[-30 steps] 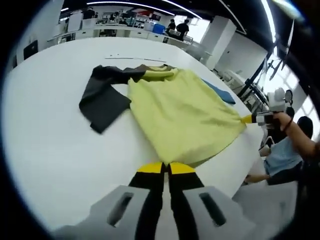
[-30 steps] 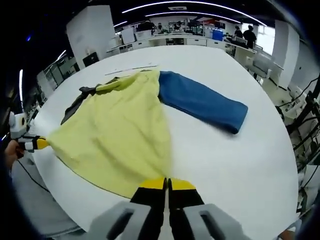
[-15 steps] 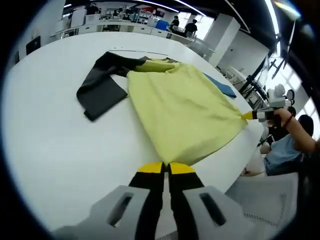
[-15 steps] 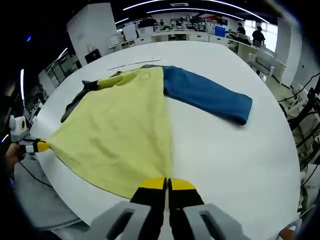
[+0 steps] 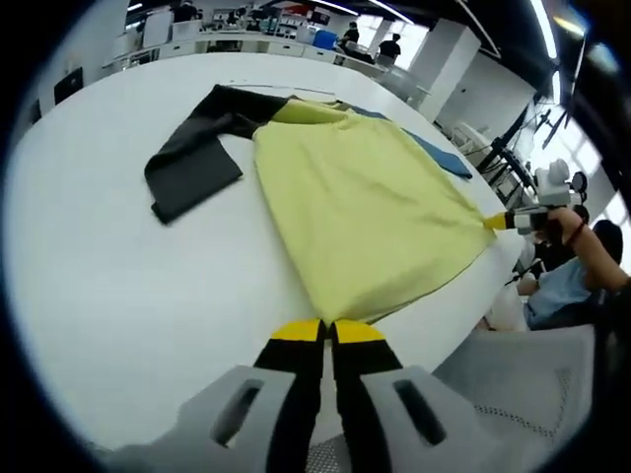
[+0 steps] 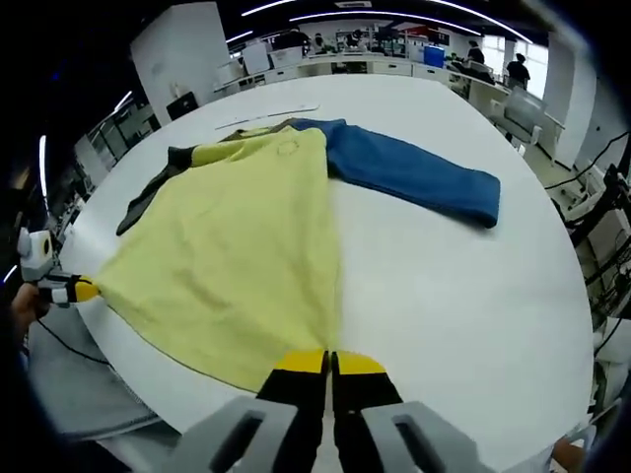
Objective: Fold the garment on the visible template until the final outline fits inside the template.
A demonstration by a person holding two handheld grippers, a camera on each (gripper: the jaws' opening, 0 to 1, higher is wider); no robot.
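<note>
The garment (image 6: 246, 246) lies spread across the white table (image 6: 454, 296), yellow body near, blue sleeve (image 6: 414, 177) far right, dark sleeve (image 5: 192, 158) far left; I'd keep the hem taut and level so it lies flat. The left gripper (image 5: 327, 333) and right gripper (image 6: 329, 363) are each closed on a near hem corner.

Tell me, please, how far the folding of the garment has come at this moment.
Done: the garment lies spread flat on the white table, its blue sleeve and dark sleeve out to the sides. In hand: the left gripper and right gripper each pinch a corner of the yellow hem, pulling it taut. Left: every fold; none shows yet.
</note>
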